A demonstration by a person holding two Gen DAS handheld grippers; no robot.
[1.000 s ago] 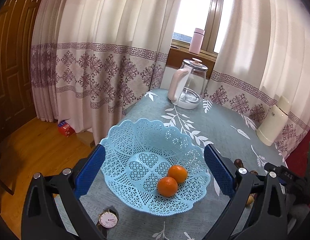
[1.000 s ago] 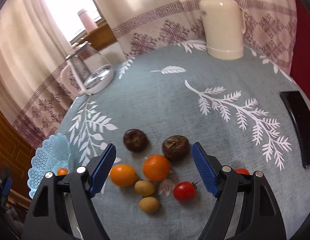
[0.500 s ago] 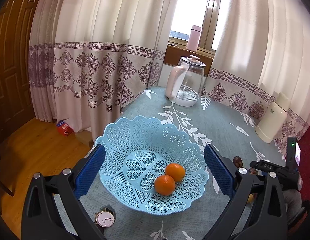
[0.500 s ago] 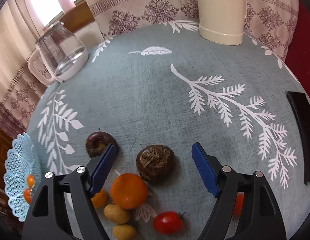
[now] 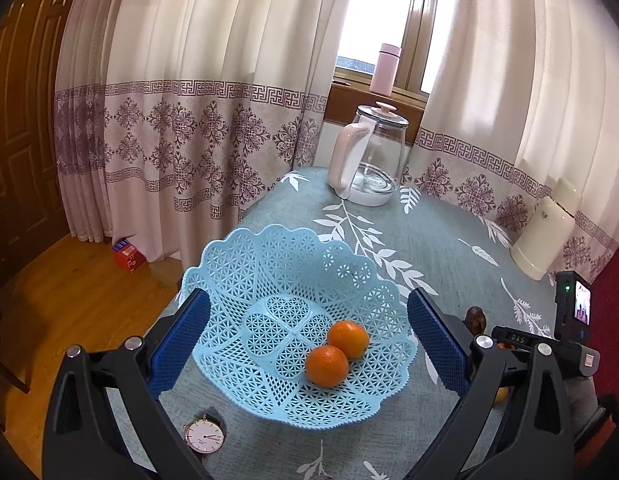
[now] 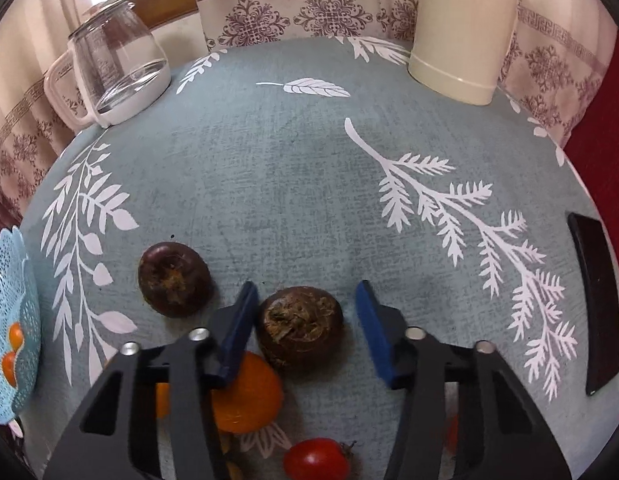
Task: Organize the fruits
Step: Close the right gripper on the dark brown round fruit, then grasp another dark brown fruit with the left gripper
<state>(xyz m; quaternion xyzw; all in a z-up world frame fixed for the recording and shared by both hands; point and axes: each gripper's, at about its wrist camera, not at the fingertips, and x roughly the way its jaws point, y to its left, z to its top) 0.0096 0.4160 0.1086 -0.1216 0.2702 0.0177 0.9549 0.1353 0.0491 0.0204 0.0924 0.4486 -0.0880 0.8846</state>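
A light blue lace basket [image 5: 269, 248] sits near the table's corner with two oranges [image 5: 348, 339] [image 5: 326, 365] inside. My left gripper [image 5: 309, 344] hovers over it, open and empty. My right gripper [image 6: 307, 320] is low over the table, open, its blue pads on either side of a dark brown round fruit [image 6: 299, 326]. The left pad is close to the fruit and the right pad stands apart from it. A second dark fruit [image 6: 174, 278] lies to the left. An orange [image 6: 245, 392] is partly under the left finger, and a red tomato [image 6: 317, 458] lies nearer.
A glass kettle [image 6: 117, 68] and a cream thermos [image 6: 465, 28] stand at the table's far side. A black phone [image 6: 595, 304] lies at the right edge. A wristwatch [image 5: 203, 436] lies beside the basket. The basket [image 6: 9, 320] shows at the right wrist view's left edge.
My right gripper has moved forward and down until the dark fruit sits between its pads, and the jaws have narrowed. The left gripper has barely shifted over the basket.
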